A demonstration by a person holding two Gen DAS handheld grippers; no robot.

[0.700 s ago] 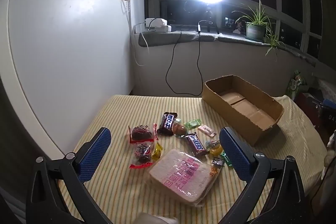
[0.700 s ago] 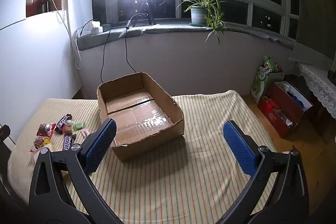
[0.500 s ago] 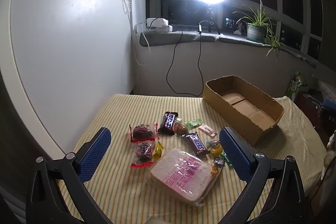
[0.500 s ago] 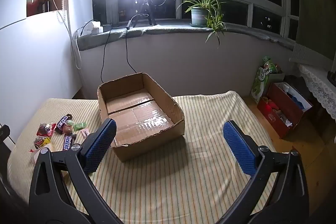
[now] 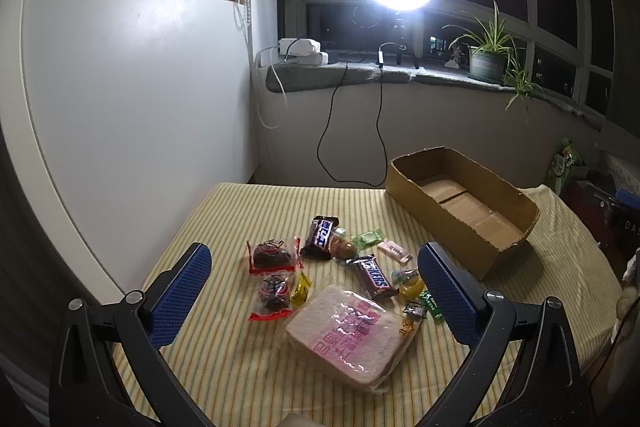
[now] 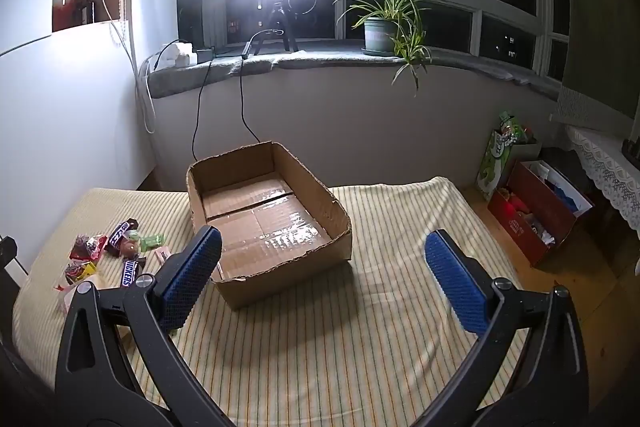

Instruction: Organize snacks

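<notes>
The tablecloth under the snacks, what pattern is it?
The tablecloth is pale yellow with thin stripes, clearest in the right wrist view.

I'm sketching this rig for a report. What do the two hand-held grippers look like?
Both look alike: the left hand-held gripper and right hand-held gripper have black angular plastic arms with silver screws, each ending in a flat pad of royal-blue dimpled rubber. No cables, markings or sleeves show.

Matt cardboard box, striped cloth
</notes>
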